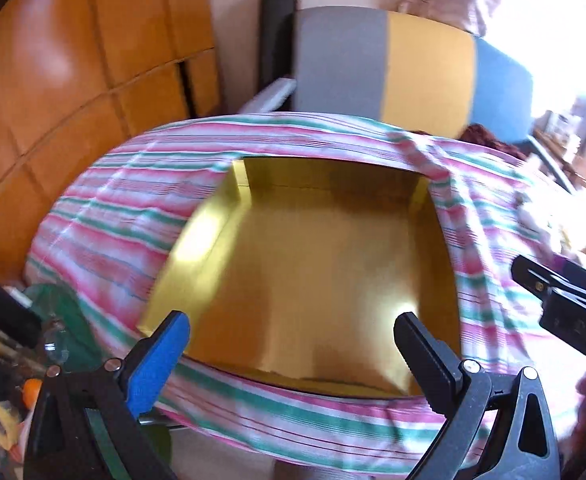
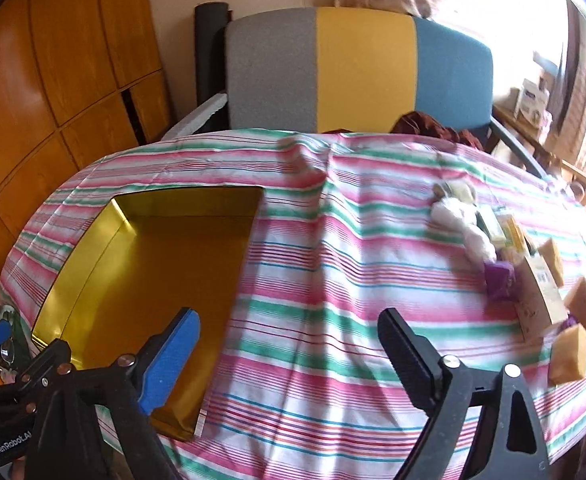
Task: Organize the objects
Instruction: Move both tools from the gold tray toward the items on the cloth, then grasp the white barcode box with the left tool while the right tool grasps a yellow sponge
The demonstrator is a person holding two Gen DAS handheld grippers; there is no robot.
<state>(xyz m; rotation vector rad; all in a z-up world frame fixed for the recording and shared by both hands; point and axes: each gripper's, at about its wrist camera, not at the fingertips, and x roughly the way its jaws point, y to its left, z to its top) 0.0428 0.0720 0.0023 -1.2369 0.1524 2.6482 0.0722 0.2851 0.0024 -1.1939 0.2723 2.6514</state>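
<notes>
Gold box (image 2: 149,280) flat, open side up, long axis running away from claws.

Gold box (image 2: 145,280) at left on pink, green and white striped cloth (image 2: 333,280); grey, yellow and blue chair back (image 2: 357,68) beyond; tan blocks (image 2: 581,304) and something purple (image 2: 499,280), possibly yarn, at right

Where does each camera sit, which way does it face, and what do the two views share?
Left wrist: on the left gripper, angled down over the empty gold box; its own open fingers show, and the right gripper at the right edge.
Right wrist: on the right gripper, angled down at the striped cloth; open fingers show, small items to the right.
Shared: gold box, cloth, tricolour chair.
</notes>
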